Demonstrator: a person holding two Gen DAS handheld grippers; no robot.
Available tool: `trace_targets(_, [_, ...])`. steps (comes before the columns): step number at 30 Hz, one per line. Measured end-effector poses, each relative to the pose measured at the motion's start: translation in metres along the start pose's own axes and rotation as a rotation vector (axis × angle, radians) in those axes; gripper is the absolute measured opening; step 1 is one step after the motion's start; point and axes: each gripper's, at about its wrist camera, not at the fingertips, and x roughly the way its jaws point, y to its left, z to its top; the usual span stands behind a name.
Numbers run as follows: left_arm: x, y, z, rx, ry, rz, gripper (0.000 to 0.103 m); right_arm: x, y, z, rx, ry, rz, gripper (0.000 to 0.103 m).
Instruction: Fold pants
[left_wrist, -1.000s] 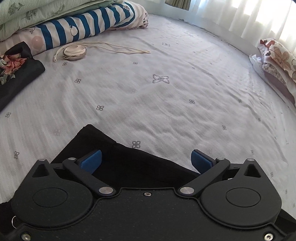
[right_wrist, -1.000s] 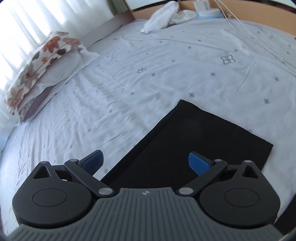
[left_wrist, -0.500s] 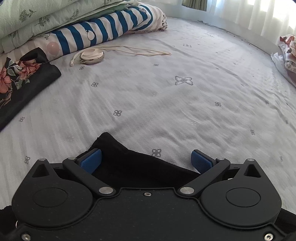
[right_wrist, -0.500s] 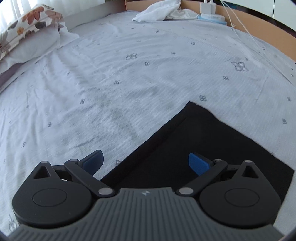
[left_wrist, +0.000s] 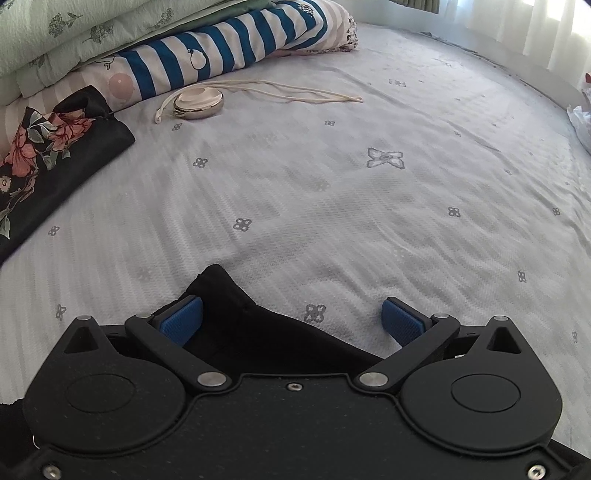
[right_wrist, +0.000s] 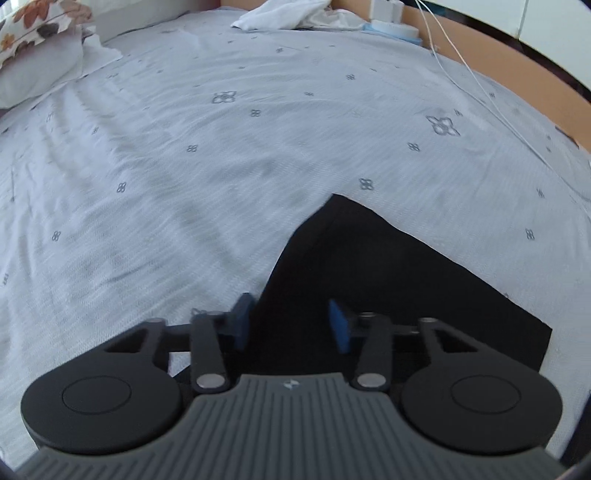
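The black pants (right_wrist: 388, 280) lie flat on the pale patterned bed sheet (right_wrist: 221, 166). In the right wrist view one leg end spreads ahead and to the right. My right gripper (right_wrist: 291, 321) stands over the leg's left edge with its blue pads half closed around the cloth, a gap still between them. In the left wrist view a raised corner of the pants (left_wrist: 236, 314) sits between the fingers. My left gripper (left_wrist: 291, 321) is wide open, its left pad (left_wrist: 181, 321) against the cloth.
Folded striped and green bedding (left_wrist: 207, 48), a black floral garment (left_wrist: 48, 158) and a round cream object with a cord (left_wrist: 199, 103) lie far left. A floral pillow (right_wrist: 37, 40), white cloth (right_wrist: 288, 14) and cables (right_wrist: 480, 92) edge the bed.
My right gripper's fingers have closed in from wide open to half closed over the pants edge. Both grippers have shifted over the bed; the left stays open.
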Motion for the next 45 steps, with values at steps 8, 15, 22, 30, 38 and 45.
trace_targets(8, [-0.001,0.001,-0.003,0.012,-0.01,-0.011,0.103,-0.009,-0.05,-0.007,0.086,0.024,0.131,0.007])
trace_targets(15, [-0.007,0.026,-0.002,-0.086,-0.032,-0.132,0.103,-0.007,-0.081,-0.016,0.146,0.026,0.216,0.005])
trace_targets(22, [-0.01,0.042,-0.001,-0.122,-0.033,-0.195,0.098,-0.01,-0.087,-0.02,0.137,0.021,0.226,0.005])
trace_targets(30, [-0.021,0.035,-0.01,-0.033,-0.097,-0.035,0.028,-0.015,-0.108,-0.025,0.179,0.024,0.258,0.005])
trace_targets(38, [-0.055,0.068,-0.002,-0.108,-0.116,-0.196,0.012,-0.041,-0.129,-0.025,0.188,-0.016,0.322,0.002])
trace_targets(45, [-0.1,0.111,0.0,-0.124,-0.128,-0.286,0.009,-0.088,-0.162,-0.025,0.175,-0.071,0.372,0.002])
